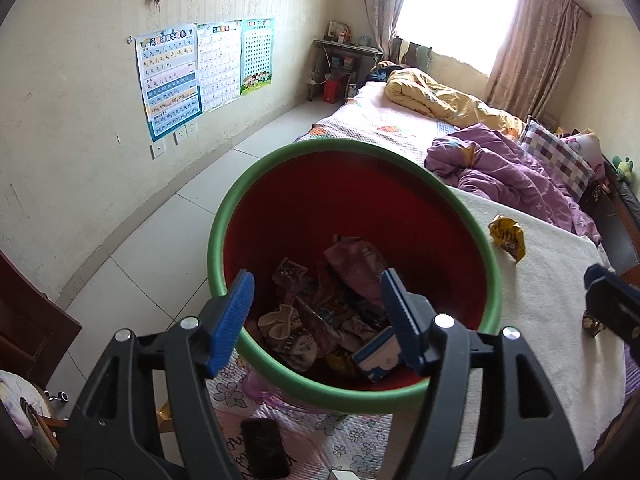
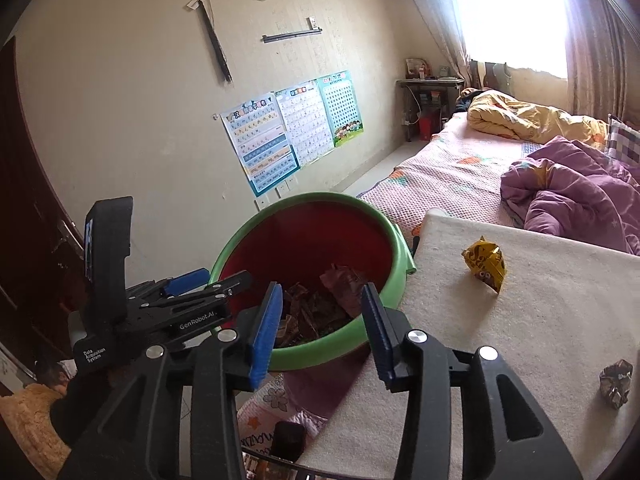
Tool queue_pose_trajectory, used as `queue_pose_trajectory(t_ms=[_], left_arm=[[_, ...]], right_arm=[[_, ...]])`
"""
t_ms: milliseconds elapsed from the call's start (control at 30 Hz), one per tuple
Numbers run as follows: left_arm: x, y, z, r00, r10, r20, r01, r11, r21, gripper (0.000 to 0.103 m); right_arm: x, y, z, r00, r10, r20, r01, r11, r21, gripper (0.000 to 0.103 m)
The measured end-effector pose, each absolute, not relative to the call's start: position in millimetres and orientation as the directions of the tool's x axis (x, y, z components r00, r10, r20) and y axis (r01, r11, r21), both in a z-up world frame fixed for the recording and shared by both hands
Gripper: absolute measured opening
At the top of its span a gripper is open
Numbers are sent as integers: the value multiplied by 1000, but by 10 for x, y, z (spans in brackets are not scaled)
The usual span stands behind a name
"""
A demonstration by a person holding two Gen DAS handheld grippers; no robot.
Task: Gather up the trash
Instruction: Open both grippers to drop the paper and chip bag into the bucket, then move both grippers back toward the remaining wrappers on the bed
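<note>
A red bin with a green rim [image 1: 224, 216] stands at the bed's edge, holding several crumpled wrappers [image 1: 320, 316]; it also shows in the right wrist view [image 2: 240, 240]. My left gripper [image 1: 316, 320] is open and empty, right above the bin's mouth. My right gripper [image 2: 320, 328] is open and empty, beside the bin's near rim. A crumpled yellow wrapper [image 1: 508, 236] lies on the cream mat [image 1: 552, 320], also seen in the right wrist view [image 2: 486, 262]. A small dark crumpled wrapper [image 2: 616, 382] lies near the mat's right edge.
A bed with purple quilt [image 1: 508, 172] and yellow quilt [image 1: 440, 96] lies beyond. A dark phone [image 1: 264, 448] lies on the flowered sheet under the bin. Tiled floor [image 1: 160, 240] and a postered wall are at left. A wooden door [image 2: 24, 208] is at far left.
</note>
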State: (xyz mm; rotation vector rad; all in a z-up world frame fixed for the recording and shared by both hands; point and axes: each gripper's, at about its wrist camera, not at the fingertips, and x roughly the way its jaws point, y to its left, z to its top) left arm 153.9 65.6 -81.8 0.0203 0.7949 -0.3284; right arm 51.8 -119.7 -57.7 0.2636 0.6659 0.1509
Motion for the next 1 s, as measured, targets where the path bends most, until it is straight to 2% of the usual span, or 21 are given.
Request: queue_pose_trajectory(t_ms=[267,500,733,833,1000], left_arm=[[960,334,-615,635,-386,-669,359,914,-187,65],[378,-361,-840,512,-444,-735,450,868,-210,67],[32,-880,-864,486,-459,-743,487,849,-206,67],[-42,-1059,-900,477,-452,-754,491,848,-198,67],[-97,-1461,-925,476,-433,-765,525,838,-148,67]], right_arm=[[114,-1603,-787,764,180,-620,31,949,314,47],[-406,-2230,-1013,740,99,-665,147,942,303,47],[-976,-3392,-1024,736,-112,-667,356,903,241,49],[-1134,-3919,-1019,714,-212,-668,454,866,211,56],[-1237,-4558,-1109,689,-269,-673,529,822,212,64]])
